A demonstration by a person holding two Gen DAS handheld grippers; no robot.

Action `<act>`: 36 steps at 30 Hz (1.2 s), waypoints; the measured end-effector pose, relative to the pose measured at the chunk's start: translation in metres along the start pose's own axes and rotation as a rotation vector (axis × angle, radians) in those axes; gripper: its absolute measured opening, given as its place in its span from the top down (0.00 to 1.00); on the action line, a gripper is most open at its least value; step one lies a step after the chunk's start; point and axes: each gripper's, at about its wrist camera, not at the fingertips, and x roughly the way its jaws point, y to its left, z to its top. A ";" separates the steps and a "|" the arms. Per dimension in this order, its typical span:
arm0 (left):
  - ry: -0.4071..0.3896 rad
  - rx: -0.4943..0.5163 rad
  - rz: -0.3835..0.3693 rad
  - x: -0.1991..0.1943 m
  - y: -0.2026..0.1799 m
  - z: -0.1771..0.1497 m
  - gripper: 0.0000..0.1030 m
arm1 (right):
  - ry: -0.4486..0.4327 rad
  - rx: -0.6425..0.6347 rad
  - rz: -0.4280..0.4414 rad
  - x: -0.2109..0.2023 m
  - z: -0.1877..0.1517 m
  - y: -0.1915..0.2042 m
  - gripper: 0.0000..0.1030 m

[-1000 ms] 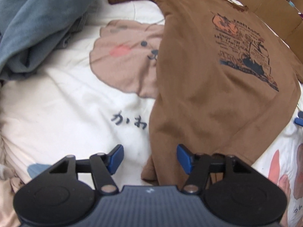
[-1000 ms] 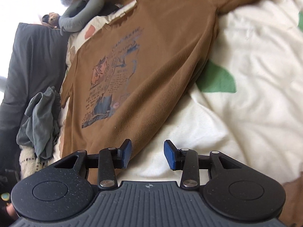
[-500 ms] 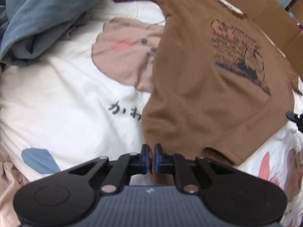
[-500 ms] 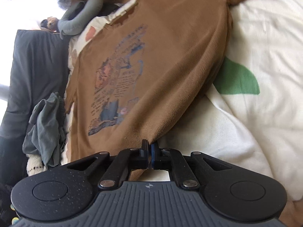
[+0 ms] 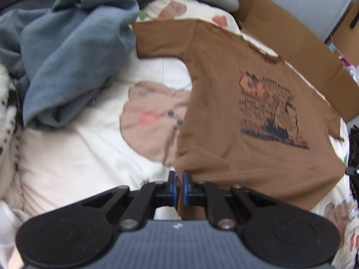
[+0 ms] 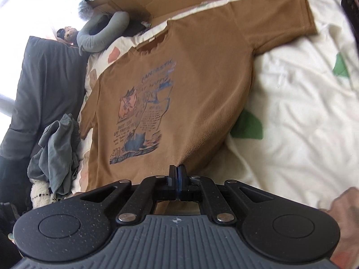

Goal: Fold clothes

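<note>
A brown T-shirt (image 5: 235,121) with a blue and orange print lies face up on a cream bedsheet (image 5: 74,159); the right wrist view shows the same brown T-shirt (image 6: 202,94). My left gripper (image 5: 178,185) is shut on the shirt's bottom hem at one corner, and the cloth rises off the sheet there. My right gripper (image 6: 177,176) is shut on the hem at the other bottom corner, also lifted. Both sleeves and the collar still rest flat on the bed.
A crumpled grey-blue garment (image 5: 67,51) lies at the left of the shirt, seen too as a grey heap (image 6: 56,152). Cardboard (image 5: 303,44) stands behind the collar. A dark blanket (image 6: 44,85) and a grey neck pillow (image 6: 101,35) lie beyond. A hand (image 6: 343,213) shows at lower right.
Both grippers went from open to shut on the shirt's bottom hem corners, then rose, pulling the hem up off the sheet.
</note>
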 end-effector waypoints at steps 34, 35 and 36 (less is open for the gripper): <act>-0.131 0.154 0.073 0.079 -0.012 0.160 0.94 | 0.135 -0.104 -0.024 0.086 -0.006 0.013 0.70; -0.129 0.154 0.075 0.081 -0.012 0.161 0.94 | 0.133 -0.106 -0.021 0.090 -0.003 0.015 0.68; -0.125 0.154 0.080 0.084 -0.012 0.162 0.94 | 0.131 -0.107 -0.017 0.093 0.001 0.016 0.68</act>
